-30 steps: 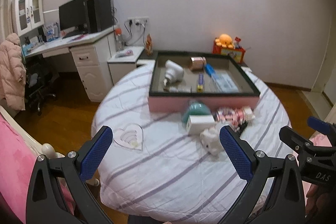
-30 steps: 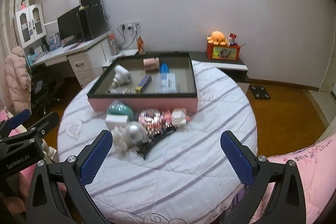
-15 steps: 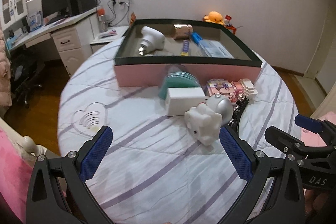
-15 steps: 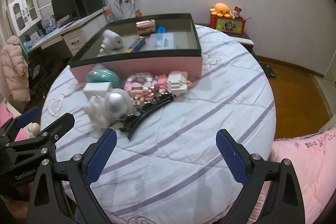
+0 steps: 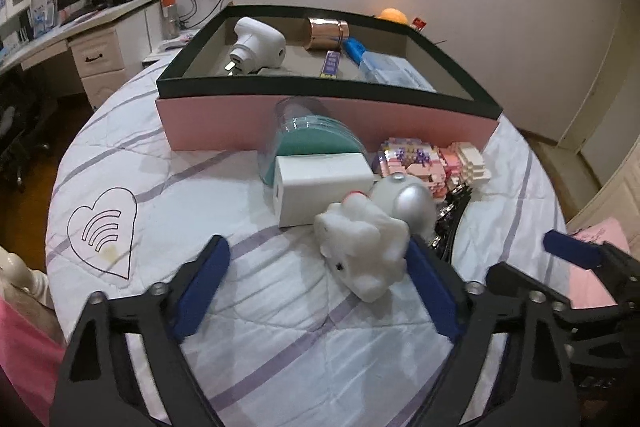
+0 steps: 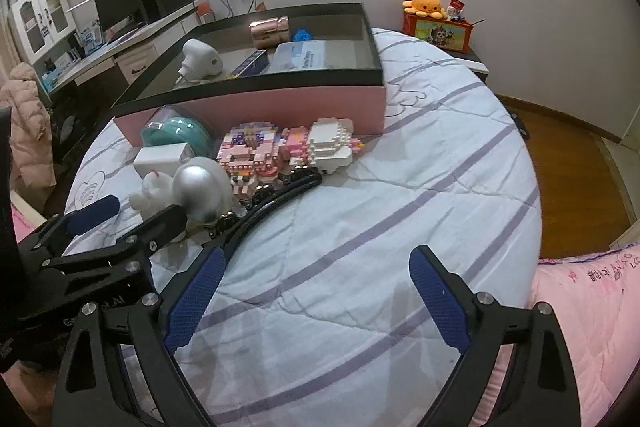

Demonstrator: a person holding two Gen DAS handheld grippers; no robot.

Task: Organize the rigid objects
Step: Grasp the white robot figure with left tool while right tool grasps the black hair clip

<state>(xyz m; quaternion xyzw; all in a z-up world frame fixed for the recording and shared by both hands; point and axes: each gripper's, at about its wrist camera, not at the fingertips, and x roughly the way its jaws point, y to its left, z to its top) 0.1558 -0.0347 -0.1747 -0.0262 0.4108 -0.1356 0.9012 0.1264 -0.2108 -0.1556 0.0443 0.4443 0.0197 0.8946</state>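
A pile of small objects lies on the striped round bed in front of a pink box (image 5: 224,127) with a dark rim. My left gripper (image 5: 316,287) is low over the sheet, its jaws closing. A white bumpy toy (image 5: 360,251) lies between its fingers, close to the right pad (image 5: 432,291) and far from the left one. Behind the toy are a silver ball (image 5: 416,199), a white block (image 5: 320,183) and a teal dome (image 5: 312,139). My right gripper (image 6: 316,295) is closing slightly over bare sheet; a black hair band (image 6: 272,205) ends near its left pad.
Pink and white brick figures (image 6: 288,147) sit against the box. Inside it lie a white plug (image 6: 200,61), a copper cylinder (image 6: 270,31) and blue packs. A desk (image 5: 60,39) stands at the left, wooden floor (image 6: 580,171) at the right, and a pink quilt (image 6: 592,307) nearby.
Both grippers came down and closer to the pile. The left jaws narrowed and the white toy now lies between them. The right jaws narrowed a little.
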